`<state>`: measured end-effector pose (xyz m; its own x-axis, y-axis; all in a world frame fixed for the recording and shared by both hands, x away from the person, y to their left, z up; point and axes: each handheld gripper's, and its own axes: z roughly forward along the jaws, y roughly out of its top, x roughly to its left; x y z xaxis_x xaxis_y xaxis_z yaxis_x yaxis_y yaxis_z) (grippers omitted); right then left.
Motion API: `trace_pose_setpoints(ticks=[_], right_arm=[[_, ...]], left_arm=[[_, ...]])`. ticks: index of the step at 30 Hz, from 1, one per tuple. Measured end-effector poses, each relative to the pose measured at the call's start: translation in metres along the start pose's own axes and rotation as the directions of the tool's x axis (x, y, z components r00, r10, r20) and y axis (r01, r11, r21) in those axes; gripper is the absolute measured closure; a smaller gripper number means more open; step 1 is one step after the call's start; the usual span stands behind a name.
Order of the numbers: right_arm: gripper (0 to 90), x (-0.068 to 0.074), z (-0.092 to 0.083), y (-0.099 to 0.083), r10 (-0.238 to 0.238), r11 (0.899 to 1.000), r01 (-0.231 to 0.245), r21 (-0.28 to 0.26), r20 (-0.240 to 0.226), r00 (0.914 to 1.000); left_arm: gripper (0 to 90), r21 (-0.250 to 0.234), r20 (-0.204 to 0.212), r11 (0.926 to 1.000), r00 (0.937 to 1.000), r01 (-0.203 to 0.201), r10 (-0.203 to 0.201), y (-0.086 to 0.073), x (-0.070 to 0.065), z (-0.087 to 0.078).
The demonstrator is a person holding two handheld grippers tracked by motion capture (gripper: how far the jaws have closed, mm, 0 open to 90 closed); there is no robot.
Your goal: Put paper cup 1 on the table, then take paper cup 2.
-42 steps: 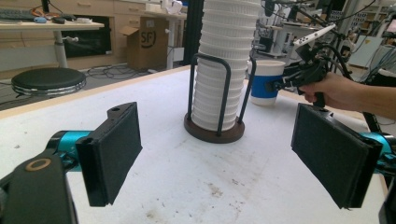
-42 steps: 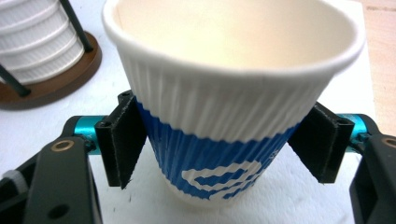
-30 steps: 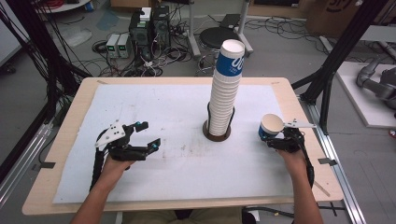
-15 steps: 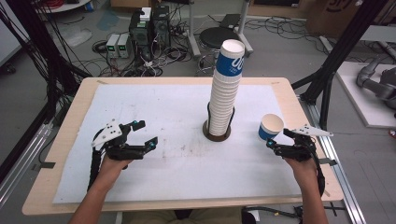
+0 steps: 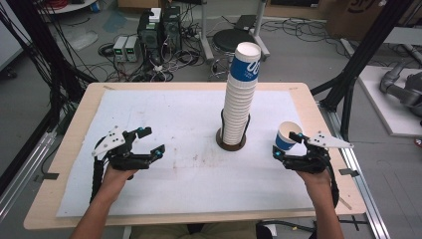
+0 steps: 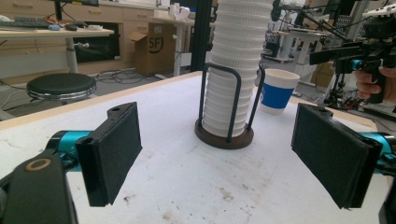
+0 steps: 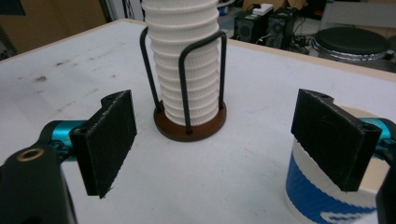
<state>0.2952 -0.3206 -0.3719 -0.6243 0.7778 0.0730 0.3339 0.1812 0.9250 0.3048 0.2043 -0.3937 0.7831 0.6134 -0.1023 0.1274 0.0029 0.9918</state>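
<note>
High view: right hand-held gripper point(image 5: 287, 148) just opened, empty, beside cup point(image 5: 287, 136) near table edge point(image 5: 318, 117).

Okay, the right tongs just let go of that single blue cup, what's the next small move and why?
Probably draw the right tongs a little further back from the blue cup. Their jaws have just been opening and stand wide, nothing pressed between them, and the cup stands upright on the table beside the cup stack, still very close to one pad.

1 loose cup point(image 5: 286, 137); 1 cup stack point(image 5: 240, 94) in 1 holder point(image 5: 231, 143); 2 hand-held grippers: left hand-held gripper point(image 5: 149, 141), right hand-held gripper point(image 5: 285, 145).
</note>
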Motion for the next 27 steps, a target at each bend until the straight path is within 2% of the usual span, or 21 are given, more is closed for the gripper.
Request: trace_pose_setpoints(ticks=[5,12,18,21,27], right_arm=[[14.3,0.008,0.005,0.005,-0.024,1.000,0.024,0.006,-0.027,0.9993],[14.3,0.012,0.010,0.006,-0.050,0.999,0.051,0.019,-0.025,0.9984],[14.3,0.012,0.008,0.007,-0.047,0.999,0.047,0.019,-0.022,0.9987],[14.3,0.013,0.009,0.006,-0.048,0.998,0.049,0.039,-0.018,0.9987],[14.3,0.017,0.010,0.007,-0.080,0.995,0.081,0.052,-0.013,0.9967]], left_arm=[[15.7,-0.008,-0.003,1.0000,1.0000,-0.001,0.001,0.003,0.000,-0.002],[15.7,0.000,-0.007,1.0000,1.0000,-0.003,0.003,0.003,-0.002,-0.001],[15.7,0.001,-0.003,1.0000,1.0000,0.004,-0.004,0.004,-0.002,0.001],[15.7,0.000,0.002,0.9999,0.9999,0.013,-0.013,0.004,-0.002,0.002],[15.7,0.003,0.013,0.9999,0.9998,0.014,-0.014,0.006,-0.003,0.004]])
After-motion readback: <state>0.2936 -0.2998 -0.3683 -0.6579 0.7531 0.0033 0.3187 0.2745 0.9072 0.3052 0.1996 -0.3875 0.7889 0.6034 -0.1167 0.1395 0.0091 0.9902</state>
